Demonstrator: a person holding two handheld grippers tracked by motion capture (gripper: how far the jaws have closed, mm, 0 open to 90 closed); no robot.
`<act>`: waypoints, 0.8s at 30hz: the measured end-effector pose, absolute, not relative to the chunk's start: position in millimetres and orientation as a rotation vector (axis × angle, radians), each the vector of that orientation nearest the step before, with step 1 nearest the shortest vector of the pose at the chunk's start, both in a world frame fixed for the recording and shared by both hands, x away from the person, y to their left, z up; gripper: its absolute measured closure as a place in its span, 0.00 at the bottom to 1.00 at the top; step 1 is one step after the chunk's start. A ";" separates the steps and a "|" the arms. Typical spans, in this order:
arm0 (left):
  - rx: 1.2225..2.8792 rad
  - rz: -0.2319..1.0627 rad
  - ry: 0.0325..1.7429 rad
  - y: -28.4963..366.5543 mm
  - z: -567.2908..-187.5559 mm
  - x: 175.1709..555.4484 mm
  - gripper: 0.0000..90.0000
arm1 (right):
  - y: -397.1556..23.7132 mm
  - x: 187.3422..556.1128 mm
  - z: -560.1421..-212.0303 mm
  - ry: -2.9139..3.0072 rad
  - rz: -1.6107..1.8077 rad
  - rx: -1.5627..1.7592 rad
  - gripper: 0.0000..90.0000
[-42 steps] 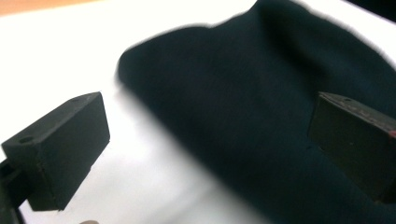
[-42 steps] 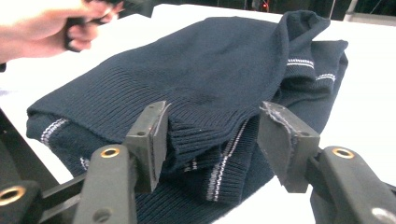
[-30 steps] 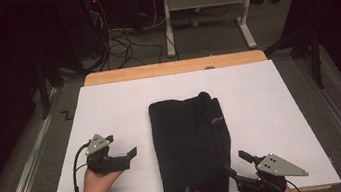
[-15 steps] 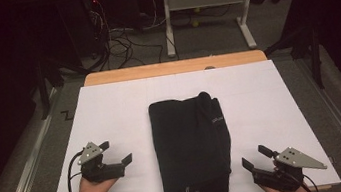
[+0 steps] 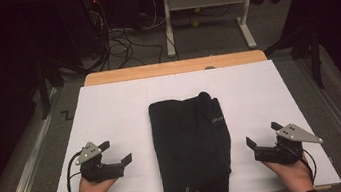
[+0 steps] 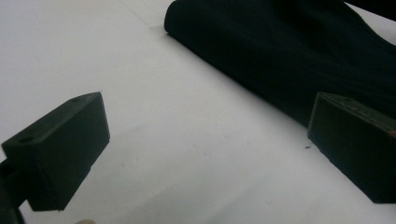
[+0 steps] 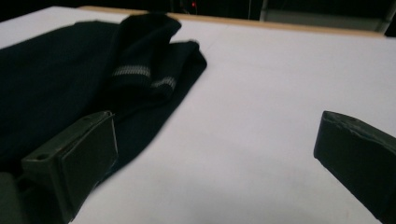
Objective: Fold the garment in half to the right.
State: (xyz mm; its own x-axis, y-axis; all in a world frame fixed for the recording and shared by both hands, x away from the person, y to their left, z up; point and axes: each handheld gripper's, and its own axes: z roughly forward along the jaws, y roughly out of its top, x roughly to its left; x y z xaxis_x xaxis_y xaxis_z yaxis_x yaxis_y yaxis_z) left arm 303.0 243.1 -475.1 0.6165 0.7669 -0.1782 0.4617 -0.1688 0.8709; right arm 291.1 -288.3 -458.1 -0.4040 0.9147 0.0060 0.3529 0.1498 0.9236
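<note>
Folded black garment (image 5: 193,146) flat at centre of white table cover (image 5: 110,109); left gripper (image 5: 116,153) just left of it, jaws wide, nothing between; right gripper (image 5: 262,136) off its right edge, jaws just opened, empty.

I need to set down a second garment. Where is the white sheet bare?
Bare: the far strip behind the black folded garment, and both far corners. Crowded: near edge, with the left hand-held gripper, garment and right hand-held gripper.
</note>
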 end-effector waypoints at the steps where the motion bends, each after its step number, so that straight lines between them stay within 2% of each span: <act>1: 1.815 0.376 0.987 242.5 -475.1 302.4 0.00 | -289.3 295.6 -456.9 1.838 1.247 1.199 0.00; 5: 1.808 0.386 0.979 242.3 -473.6 300.4 0.00 | -292.8 305.3 -454.9 1.798 1.286 1.221 0.00; 16: 1.794 0.408 0.988 242.6 -472.7 300.1 0.00 | -290.2 282.3 -457.2 1.816 1.360 1.158 0.00; 24: 1.786 0.405 0.982 246.7 -470.6 298.6 0.00 | -287.4 278.3 -453.9 1.806 1.364 1.142 0.00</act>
State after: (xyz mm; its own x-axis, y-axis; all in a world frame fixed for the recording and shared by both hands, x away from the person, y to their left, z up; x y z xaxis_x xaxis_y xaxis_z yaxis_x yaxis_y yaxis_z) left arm 298.6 246.7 -470.6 0.6116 0.7740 -0.1637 0.4331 -0.1544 0.8881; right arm 278.3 -287.4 -453.9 -0.4516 0.8915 0.0349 0.2775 0.1032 0.9552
